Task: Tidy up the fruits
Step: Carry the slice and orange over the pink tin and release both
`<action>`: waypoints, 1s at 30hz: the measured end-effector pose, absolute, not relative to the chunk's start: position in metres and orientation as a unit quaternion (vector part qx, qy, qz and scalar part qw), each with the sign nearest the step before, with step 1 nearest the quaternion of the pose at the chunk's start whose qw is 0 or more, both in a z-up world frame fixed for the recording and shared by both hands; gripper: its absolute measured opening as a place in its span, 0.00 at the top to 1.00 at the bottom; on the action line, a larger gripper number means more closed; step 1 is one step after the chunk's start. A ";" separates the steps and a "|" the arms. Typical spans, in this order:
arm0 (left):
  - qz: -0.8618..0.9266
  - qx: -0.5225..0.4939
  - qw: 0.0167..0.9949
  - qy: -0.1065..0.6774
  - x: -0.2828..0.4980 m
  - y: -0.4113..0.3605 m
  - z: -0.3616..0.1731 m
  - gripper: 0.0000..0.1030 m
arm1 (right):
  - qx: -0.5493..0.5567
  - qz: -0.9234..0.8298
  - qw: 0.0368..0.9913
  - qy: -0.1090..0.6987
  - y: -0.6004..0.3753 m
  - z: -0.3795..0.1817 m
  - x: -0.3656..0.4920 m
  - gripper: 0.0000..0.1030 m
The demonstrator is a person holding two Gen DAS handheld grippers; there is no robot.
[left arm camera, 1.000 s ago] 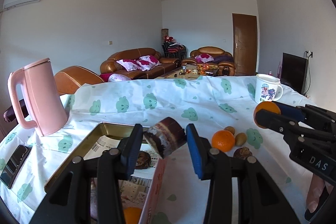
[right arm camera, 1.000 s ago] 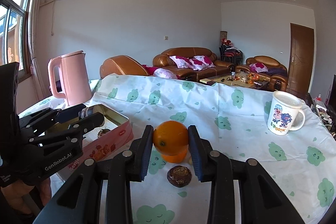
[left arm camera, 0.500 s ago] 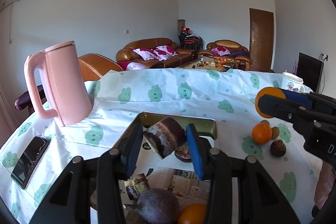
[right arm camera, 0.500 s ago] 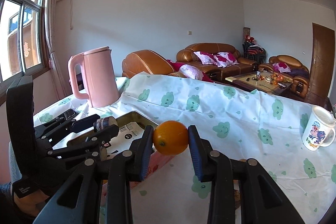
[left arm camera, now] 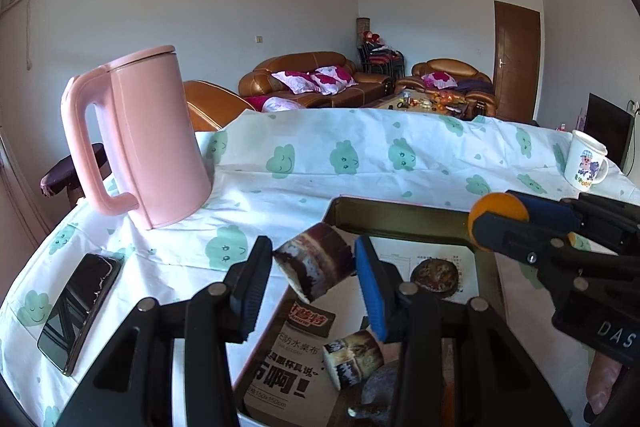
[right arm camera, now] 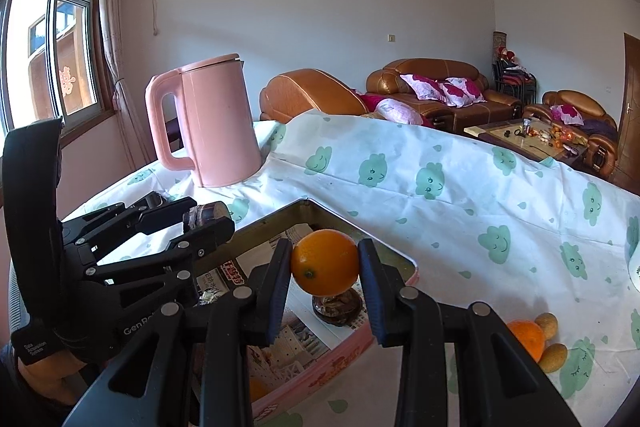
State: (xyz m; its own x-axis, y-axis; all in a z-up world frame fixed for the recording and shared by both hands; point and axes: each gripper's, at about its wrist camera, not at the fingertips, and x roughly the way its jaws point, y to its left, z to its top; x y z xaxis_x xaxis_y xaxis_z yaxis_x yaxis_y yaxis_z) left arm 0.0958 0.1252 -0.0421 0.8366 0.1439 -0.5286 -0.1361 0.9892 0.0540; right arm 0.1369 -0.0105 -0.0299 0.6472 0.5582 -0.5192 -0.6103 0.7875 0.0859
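Note:
My left gripper (left arm camera: 314, 263) is shut on a dark brown, cut cylindrical fruit piece (left arm camera: 316, 261) and hangs over the left rim of a pink tin box (left arm camera: 400, 211) lined with printed paper. My right gripper (right arm camera: 325, 263) is shut on an orange (right arm camera: 325, 262) above the same pink tin box (right arm camera: 344, 359). It shows at the right of the left wrist view as the right gripper (left arm camera: 496, 223); the left gripper (right arm camera: 208, 219) shows at the left of the right wrist view. Inside the box lie a round dark fruit (left arm camera: 435, 275), another cut piece (left arm camera: 354, 353) and a purplish fruit (left arm camera: 380, 387).
A pink kettle (left arm camera: 140, 135) stands at the back left on the cloud-print tablecloth (left arm camera: 360, 155). A dark phone (left arm camera: 80, 307) lies near the left edge. A white mug (left arm camera: 586, 163) stands far right. An orange (right arm camera: 526, 337) and small brown fruits (right arm camera: 554, 357) lie right of the box.
Both grippers have swung left with their fruits, from over the loose fruit on the cloth to above the tin box. The kettle and phone have come closer in view.

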 end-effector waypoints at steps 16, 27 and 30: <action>0.065 0.019 0.952 0.297 0.101 0.127 -0.054 0.57 | -0.072 0.328 0.887 0.317 0.011 -0.061 0.142 0.65; 0.067 0.022 0.947 0.314 0.100 0.125 -0.061 0.49 | -0.086 0.332 0.878 0.335 0.014 -0.071 0.143 0.64; 0.079 0.020 0.946 0.313 0.096 0.128 -0.059 0.38 | -0.083 0.332 0.878 0.333 0.013 -0.070 0.141 0.60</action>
State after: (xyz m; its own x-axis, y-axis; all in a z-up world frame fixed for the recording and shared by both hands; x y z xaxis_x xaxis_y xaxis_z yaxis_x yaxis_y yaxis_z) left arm 0.0963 0.1284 -0.0587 0.7908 0.1631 -0.5899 -0.1374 0.9866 0.0885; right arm 0.1408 0.0128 -0.0698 0.5568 0.5287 -0.6406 -0.6394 0.7651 0.0757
